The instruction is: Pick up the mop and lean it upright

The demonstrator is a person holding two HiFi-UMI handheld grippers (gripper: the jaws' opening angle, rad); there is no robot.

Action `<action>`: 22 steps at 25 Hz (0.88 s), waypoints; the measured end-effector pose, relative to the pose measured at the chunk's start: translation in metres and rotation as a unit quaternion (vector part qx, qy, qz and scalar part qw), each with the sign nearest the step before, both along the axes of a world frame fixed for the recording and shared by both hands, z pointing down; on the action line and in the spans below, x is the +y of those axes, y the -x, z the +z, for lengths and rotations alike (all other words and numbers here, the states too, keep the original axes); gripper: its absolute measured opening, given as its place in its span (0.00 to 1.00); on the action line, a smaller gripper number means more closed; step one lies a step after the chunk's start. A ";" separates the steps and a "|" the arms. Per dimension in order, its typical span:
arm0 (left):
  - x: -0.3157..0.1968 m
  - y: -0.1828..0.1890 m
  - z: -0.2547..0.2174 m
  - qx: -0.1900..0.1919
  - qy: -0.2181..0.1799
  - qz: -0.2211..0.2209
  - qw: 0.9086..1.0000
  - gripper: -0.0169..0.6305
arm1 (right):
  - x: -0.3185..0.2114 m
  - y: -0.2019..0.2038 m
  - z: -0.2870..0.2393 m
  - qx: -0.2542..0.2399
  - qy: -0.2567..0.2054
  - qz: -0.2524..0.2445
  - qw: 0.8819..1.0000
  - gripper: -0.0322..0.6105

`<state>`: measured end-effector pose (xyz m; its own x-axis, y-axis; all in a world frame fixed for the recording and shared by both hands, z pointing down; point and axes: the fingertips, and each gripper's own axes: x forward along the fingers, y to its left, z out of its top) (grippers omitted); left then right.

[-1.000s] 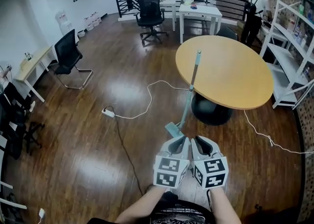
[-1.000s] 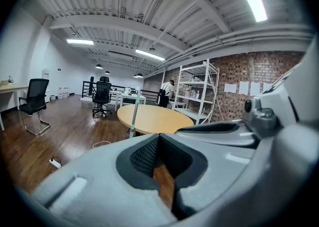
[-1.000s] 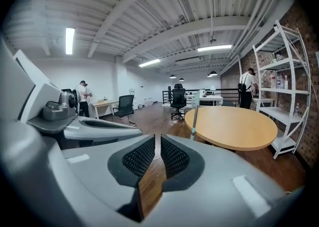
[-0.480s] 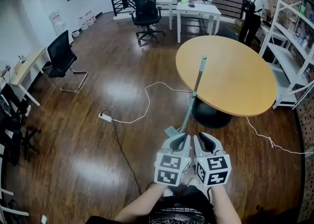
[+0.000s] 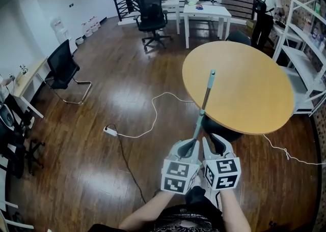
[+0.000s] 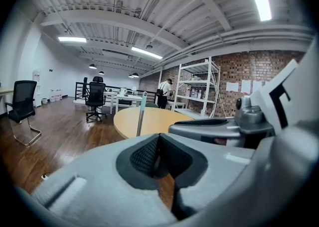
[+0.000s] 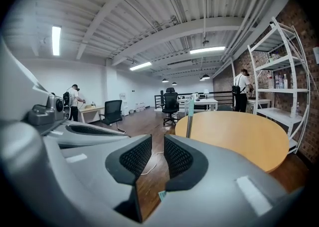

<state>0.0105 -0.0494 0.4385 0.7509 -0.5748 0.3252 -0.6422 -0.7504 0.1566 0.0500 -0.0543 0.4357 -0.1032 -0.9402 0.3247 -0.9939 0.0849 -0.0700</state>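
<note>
The mop has a slim grey and teal handle that stands nearly upright, leaning against the near edge of the round yellow table. Its head is hidden behind my left gripper. That gripper sits just before the foot of the handle, its pads meeting at the tips with nothing in them. Close beside it, my right gripper has its jaws opening, with nothing between them. The handle rises ahead in the left gripper view. In the right gripper view the handle stands before the table.
A white cable with a power strip trails over the wooden floor to my left. Black office chairs stand at the left and back. White shelving lines the right wall, where a person stands. A dark round base sits under the table.
The mop's handle now appears closer to both grippers, and the teal mop head has slipped out of sight behind the left gripper. The mop still leans on the table edge.
</note>
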 end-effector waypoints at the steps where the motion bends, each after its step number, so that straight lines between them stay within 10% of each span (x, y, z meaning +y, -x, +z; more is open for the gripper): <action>1: -0.009 -0.007 0.000 0.000 -0.001 -0.002 1.000 0.03 | -0.010 -0.007 0.000 0.000 -0.001 -0.001 1.000 0.17; 22: -0.142 -0.083 0.011 -0.030 0.006 -0.066 0.997 0.03 | -0.179 -0.104 0.054 -0.014 0.051 -0.040 0.998 0.30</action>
